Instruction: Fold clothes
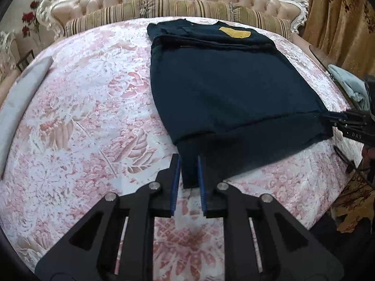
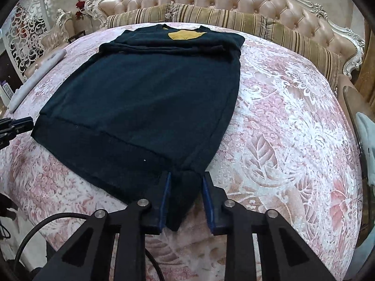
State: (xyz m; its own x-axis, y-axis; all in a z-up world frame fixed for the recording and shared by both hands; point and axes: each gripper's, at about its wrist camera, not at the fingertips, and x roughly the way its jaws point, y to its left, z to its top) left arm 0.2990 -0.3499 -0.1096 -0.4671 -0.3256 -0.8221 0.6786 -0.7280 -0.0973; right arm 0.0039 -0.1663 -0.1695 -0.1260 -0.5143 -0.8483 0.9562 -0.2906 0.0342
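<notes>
L tongs (image 1: 189, 172) & R tongs (image 2: 185, 187) each clamped a hem corner of the dark sweater (image 2: 145, 89), flat on the bed (image 2: 281, 121).

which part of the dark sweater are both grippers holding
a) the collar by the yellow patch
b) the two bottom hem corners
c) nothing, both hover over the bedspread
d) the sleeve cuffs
b: the left gripper has the near left hem corner of the dark sweater between its blue pads, and the right gripper has the near right hem corner, while the yellow patch lies at the far end by the headboard.
</notes>
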